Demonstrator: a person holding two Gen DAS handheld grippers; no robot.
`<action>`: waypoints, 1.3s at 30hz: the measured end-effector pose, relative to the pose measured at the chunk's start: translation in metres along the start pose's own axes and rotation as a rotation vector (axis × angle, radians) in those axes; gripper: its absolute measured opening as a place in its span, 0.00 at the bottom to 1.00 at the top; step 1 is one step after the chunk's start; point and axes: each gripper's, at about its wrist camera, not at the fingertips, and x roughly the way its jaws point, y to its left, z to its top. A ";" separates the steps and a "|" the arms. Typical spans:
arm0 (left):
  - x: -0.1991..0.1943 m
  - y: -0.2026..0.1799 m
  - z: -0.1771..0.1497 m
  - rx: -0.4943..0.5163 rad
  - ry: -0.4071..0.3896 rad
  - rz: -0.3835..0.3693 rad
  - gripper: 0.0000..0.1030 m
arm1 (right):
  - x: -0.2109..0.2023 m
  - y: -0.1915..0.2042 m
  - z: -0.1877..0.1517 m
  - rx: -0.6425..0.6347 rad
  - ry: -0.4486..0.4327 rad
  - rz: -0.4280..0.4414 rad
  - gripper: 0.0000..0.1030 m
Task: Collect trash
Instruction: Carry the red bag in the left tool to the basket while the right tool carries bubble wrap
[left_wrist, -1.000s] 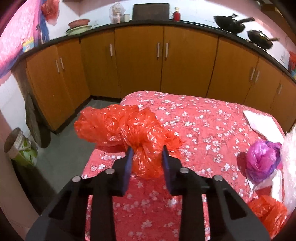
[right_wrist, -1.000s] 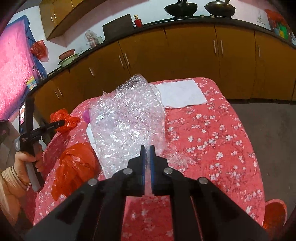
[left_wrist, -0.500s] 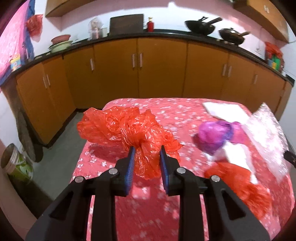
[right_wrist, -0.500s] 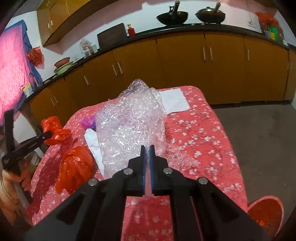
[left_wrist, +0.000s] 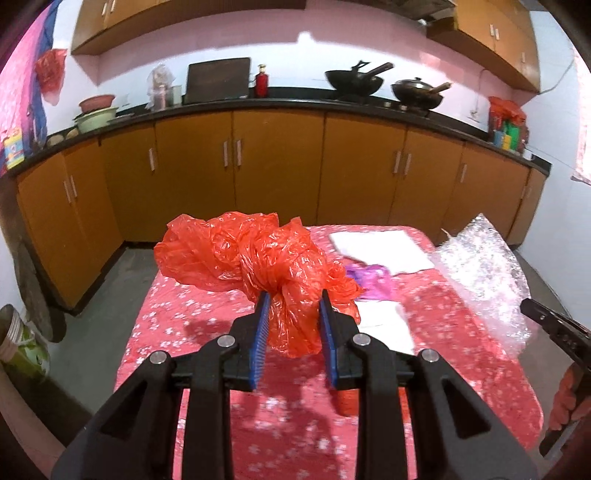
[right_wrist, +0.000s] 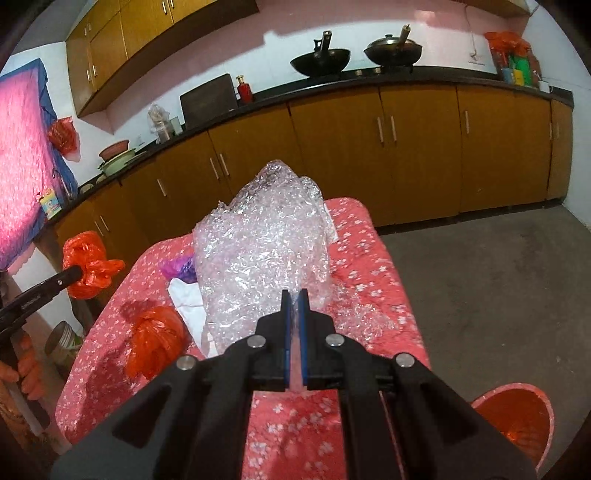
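My left gripper (left_wrist: 291, 301) is shut on a crumpled red plastic bag (left_wrist: 255, 258), held up above the table; the same red plastic bag (right_wrist: 86, 264) shows at the left of the right wrist view. My right gripper (right_wrist: 294, 297) is shut on a sheet of clear bubble wrap (right_wrist: 264, 247), lifted off the cloth; the same bubble wrap (left_wrist: 484, 269) hangs at the right of the left wrist view. On the table lie a second red bag (right_wrist: 155, 341), a purple bag (right_wrist: 179, 267) and white paper (left_wrist: 380, 249).
The table wears a red flowered cloth (right_wrist: 365, 258). An orange bin (right_wrist: 513, 424) stands on the floor at the lower right. Brown cabinets (left_wrist: 277, 166) under a black counter run behind. A tin (left_wrist: 22, 347) sits on the floor at left.
Both grippers rose with their loads. The red bag left the cloth and now hangs clear. The bubble wrap lifted higher. The left view swung right, bringing the bubble wrap and right gripper into sight.
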 end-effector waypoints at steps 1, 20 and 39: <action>-0.002 -0.005 0.000 0.003 -0.001 -0.009 0.25 | -0.004 -0.001 0.000 0.002 -0.004 -0.003 0.05; -0.013 -0.099 -0.009 0.106 0.003 -0.158 0.25 | -0.075 -0.074 -0.009 0.063 -0.091 -0.146 0.05; -0.002 -0.251 -0.061 0.169 0.089 -0.391 0.25 | -0.146 -0.205 -0.070 0.211 -0.082 -0.437 0.05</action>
